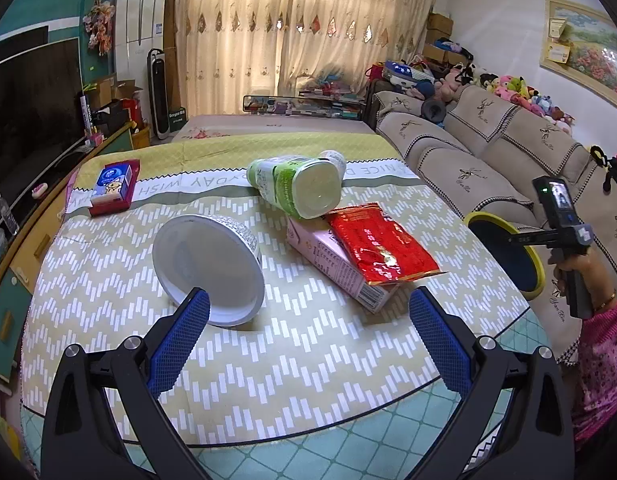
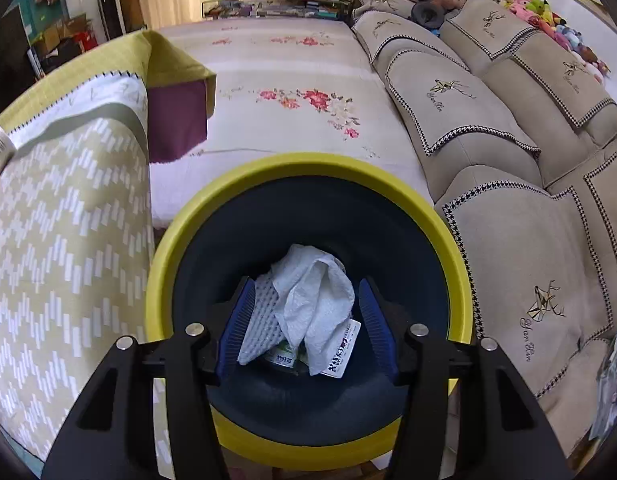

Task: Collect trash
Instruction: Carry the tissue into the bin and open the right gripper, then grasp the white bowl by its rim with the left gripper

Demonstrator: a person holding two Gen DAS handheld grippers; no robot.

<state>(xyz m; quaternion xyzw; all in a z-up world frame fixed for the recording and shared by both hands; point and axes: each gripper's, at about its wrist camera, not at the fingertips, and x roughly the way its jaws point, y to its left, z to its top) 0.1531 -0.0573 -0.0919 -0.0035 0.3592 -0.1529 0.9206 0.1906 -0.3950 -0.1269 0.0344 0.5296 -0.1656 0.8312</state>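
In the left wrist view a white paper bowl [image 1: 212, 264] lies on its side on the table [image 1: 292, 360], just beyond my open, empty left gripper [image 1: 308, 308]. A green-labelled bottle [image 1: 296, 186] lies behind it, resting on a pink carton [image 1: 340, 268] with a red wrapper [image 1: 378, 246] on top. In the right wrist view my right gripper [image 2: 308, 304] hangs over a yellow-rimmed dark bin [image 2: 212, 224]. Its fingers stand apart on either side of a crumpled white tissue [image 2: 316, 296] and white foam net [image 2: 262, 320]. I cannot tell whether the tissue is gripped or lies in the bin.
A red tray with a blue tissue pack [image 1: 114, 186] sits at the table's far left. The bin [image 1: 508, 252] stands off the table's right edge beside the sofa [image 1: 488, 152]. A TV [image 1: 28, 104] is on the left. A floral mattress [image 2: 292, 92] lies behind the bin.
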